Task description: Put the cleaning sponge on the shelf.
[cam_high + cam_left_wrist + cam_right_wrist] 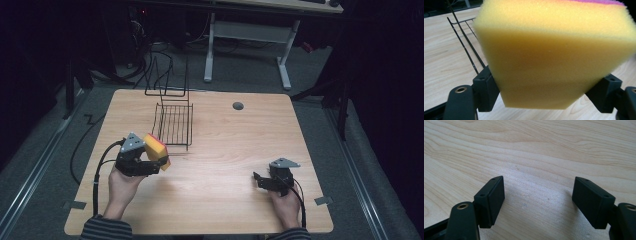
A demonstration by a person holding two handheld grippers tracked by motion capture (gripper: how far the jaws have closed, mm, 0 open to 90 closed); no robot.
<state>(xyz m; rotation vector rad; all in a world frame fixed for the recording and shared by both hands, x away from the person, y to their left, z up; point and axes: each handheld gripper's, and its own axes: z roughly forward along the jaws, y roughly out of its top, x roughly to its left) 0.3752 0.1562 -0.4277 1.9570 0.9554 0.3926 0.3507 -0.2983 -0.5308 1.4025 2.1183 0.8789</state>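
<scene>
Left of centre in the high view, the left gripper (150, 162) clamps a yellow sponge (156, 149) between its fingers, just beside the wire rack (174, 122) (probably its destination). Lower right, the right gripper (263, 181) rests on the desk (225, 145), fingers wide, empty.

- High view looks forward and down over the whole wooden table (225, 150).
- Both gripper views sit low and close over that same tabletop, facing along their jaws.

Wire rack (172, 120) probably beside sponge (156, 150)
</scene>
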